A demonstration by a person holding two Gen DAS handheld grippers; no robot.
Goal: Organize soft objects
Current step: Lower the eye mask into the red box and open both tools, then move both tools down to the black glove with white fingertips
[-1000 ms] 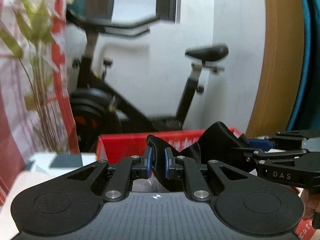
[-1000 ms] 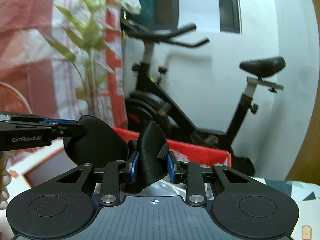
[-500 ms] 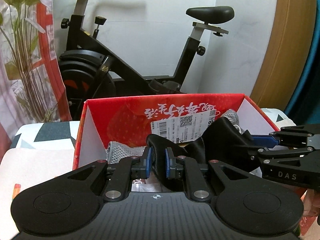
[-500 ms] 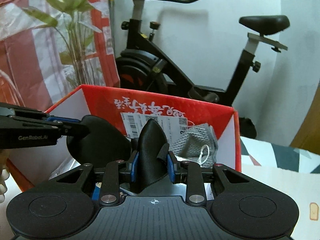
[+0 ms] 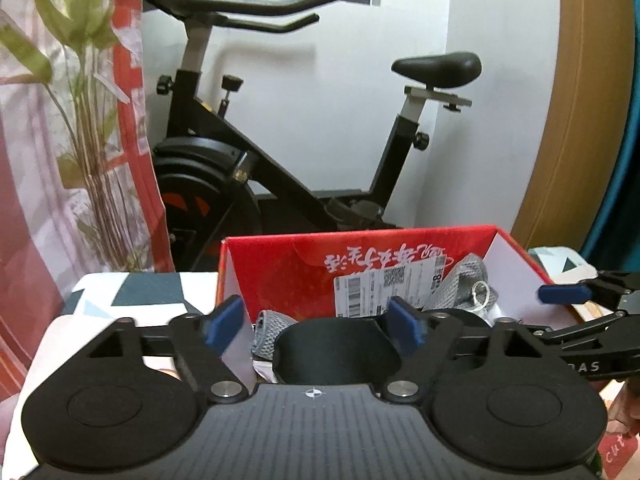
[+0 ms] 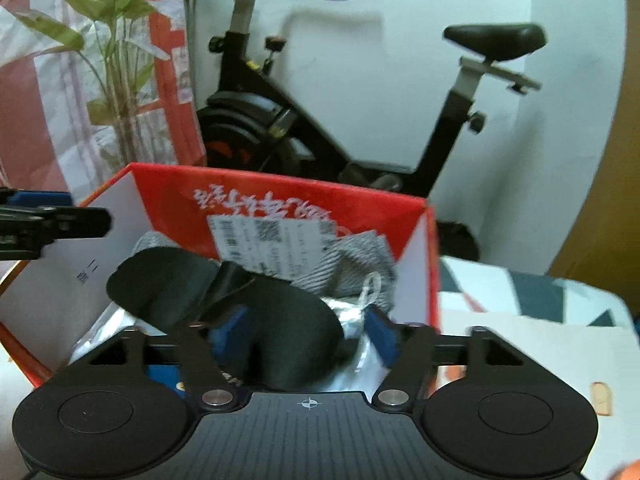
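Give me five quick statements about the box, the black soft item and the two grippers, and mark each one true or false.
1. The red box is open at the top. True.
2. The left gripper is clamped shut on the black soft item. False: its fingers have just been opening and stand wide apart, not pressing on the item, which lies between them.
3. A grey knitted item lies inside the box. True.
4. The right gripper is closed with nothing between its fingers. False: it is open, with the black item lying loose between them.
5. A white shipping label is stuck on the box's inner back wall. True.
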